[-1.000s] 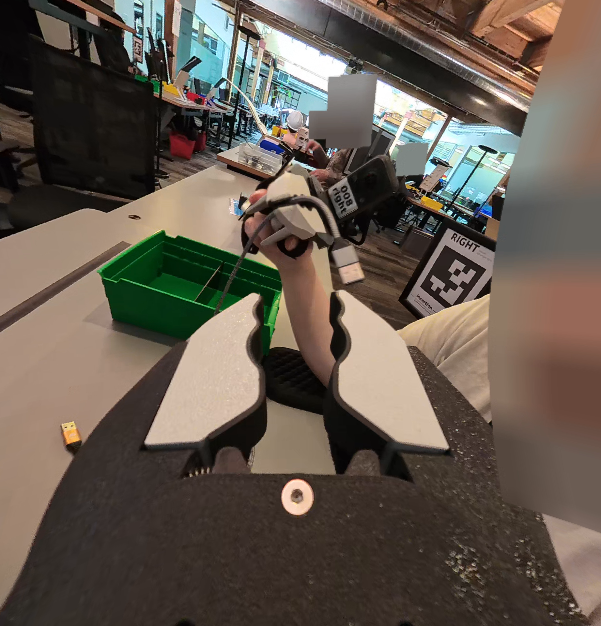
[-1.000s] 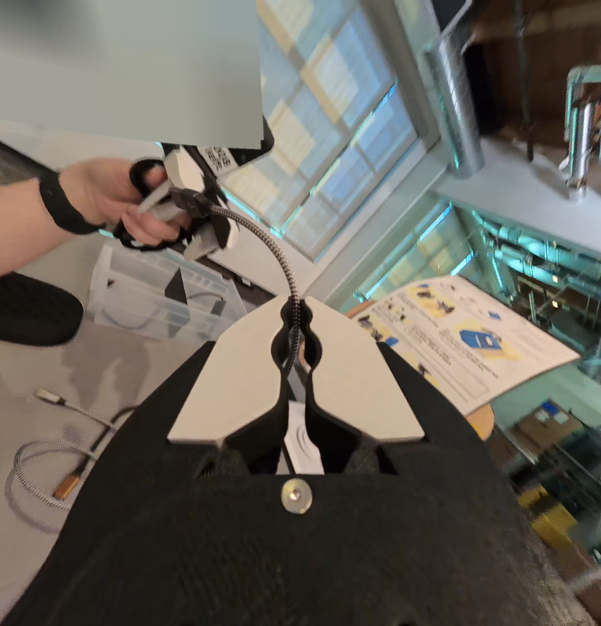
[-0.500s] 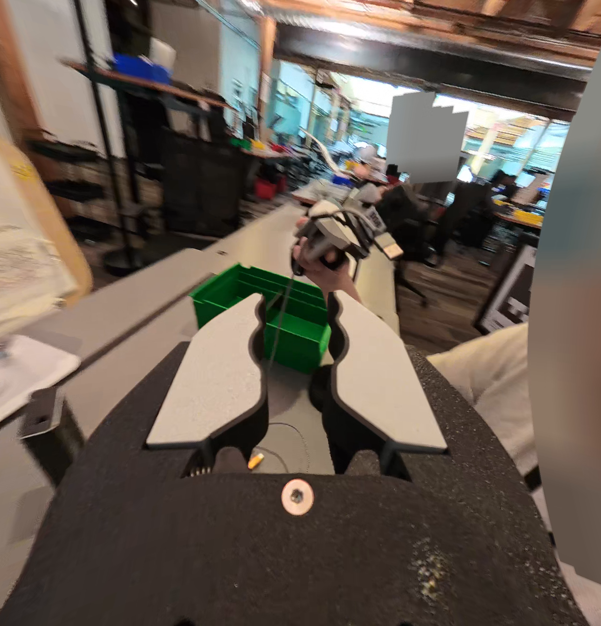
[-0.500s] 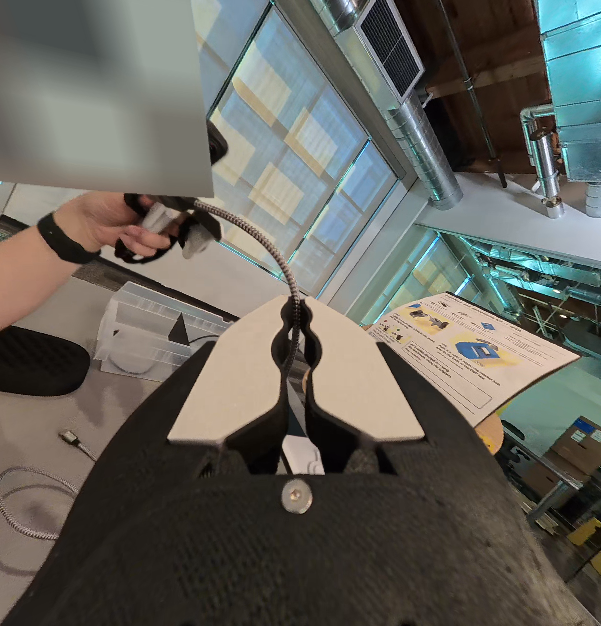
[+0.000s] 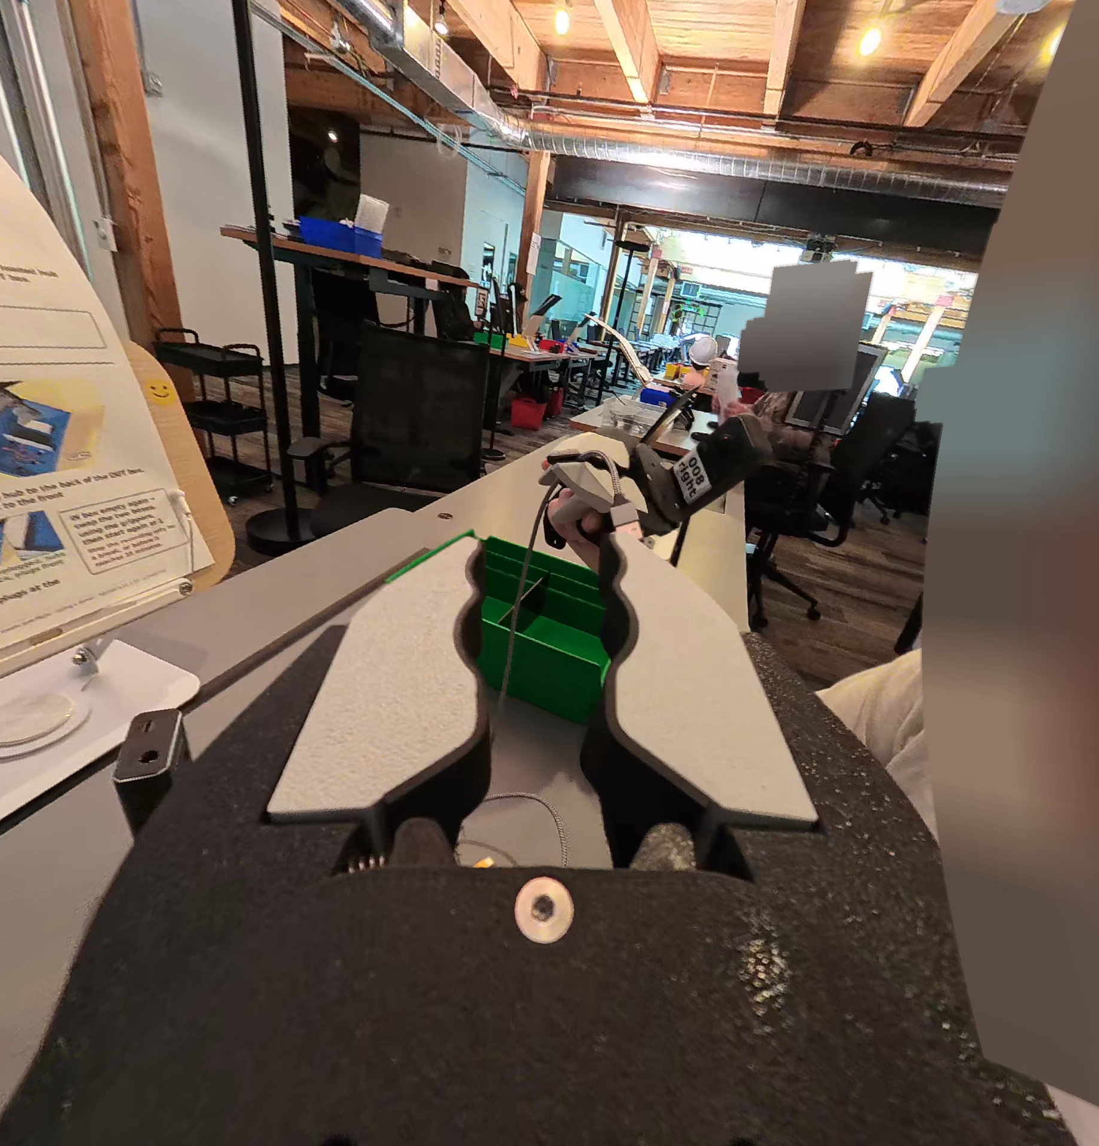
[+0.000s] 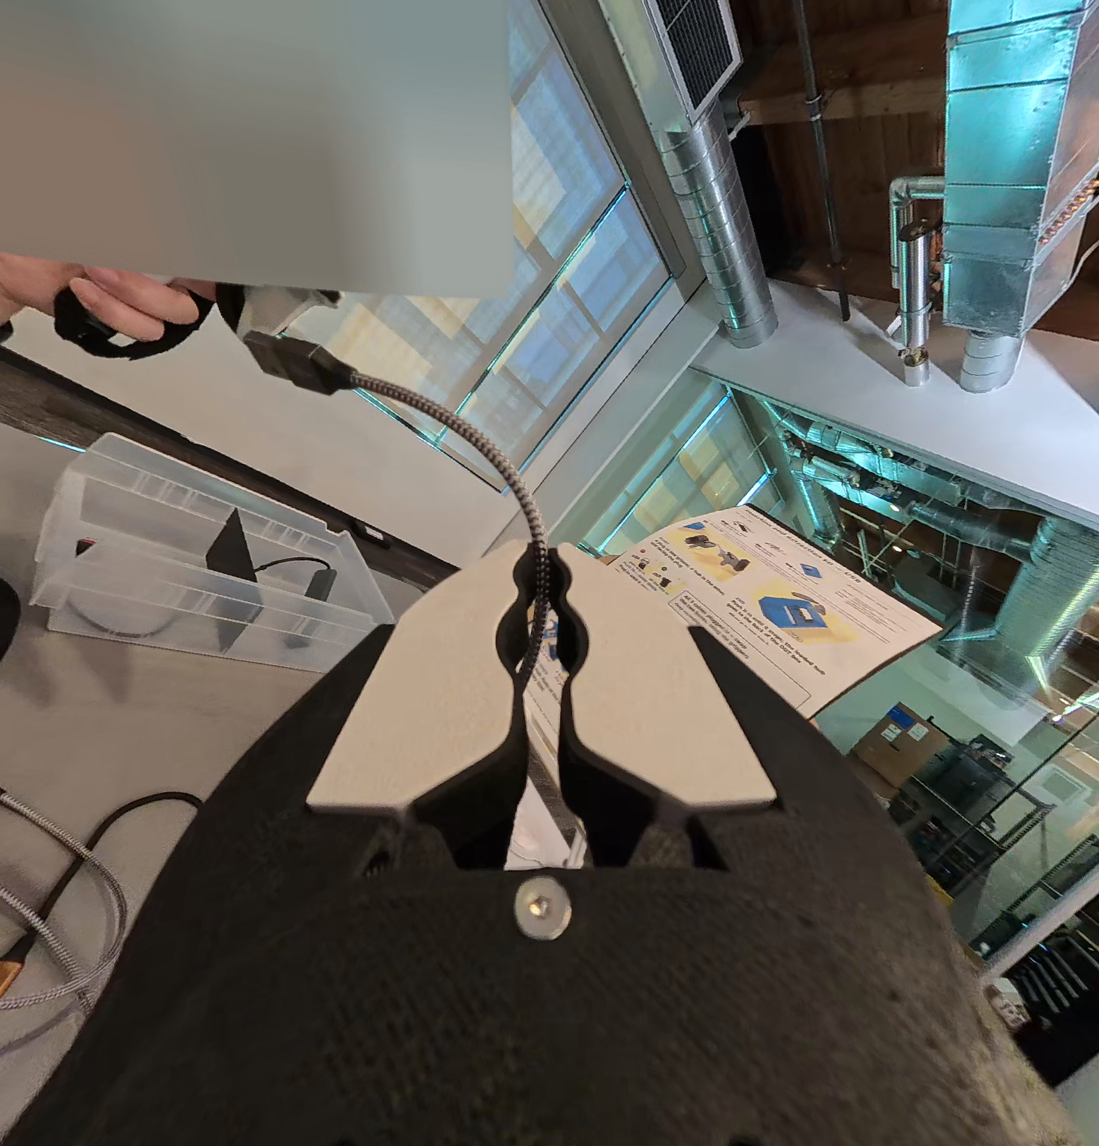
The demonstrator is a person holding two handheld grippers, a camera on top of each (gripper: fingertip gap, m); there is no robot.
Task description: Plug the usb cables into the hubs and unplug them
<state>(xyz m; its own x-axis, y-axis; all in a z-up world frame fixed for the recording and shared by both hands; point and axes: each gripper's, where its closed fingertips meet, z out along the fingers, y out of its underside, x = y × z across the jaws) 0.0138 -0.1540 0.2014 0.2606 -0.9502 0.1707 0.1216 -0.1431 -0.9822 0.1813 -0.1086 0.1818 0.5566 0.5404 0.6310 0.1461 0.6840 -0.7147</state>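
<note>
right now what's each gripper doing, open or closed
Left gripper: open, fingers apart, holding nothing.
Right gripper: shut on the grey braided usb cable, its dark plug end sticking out free.

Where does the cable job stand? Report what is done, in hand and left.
Done: nothing visibly plugged; no cable is seen seated in a hub. In hand: the right gripper is shut on a braided cable, plug in the air; the left gripper is open and empty. Left: another cable lies loose on the table, and a hub sits in the clear bin.
</note>
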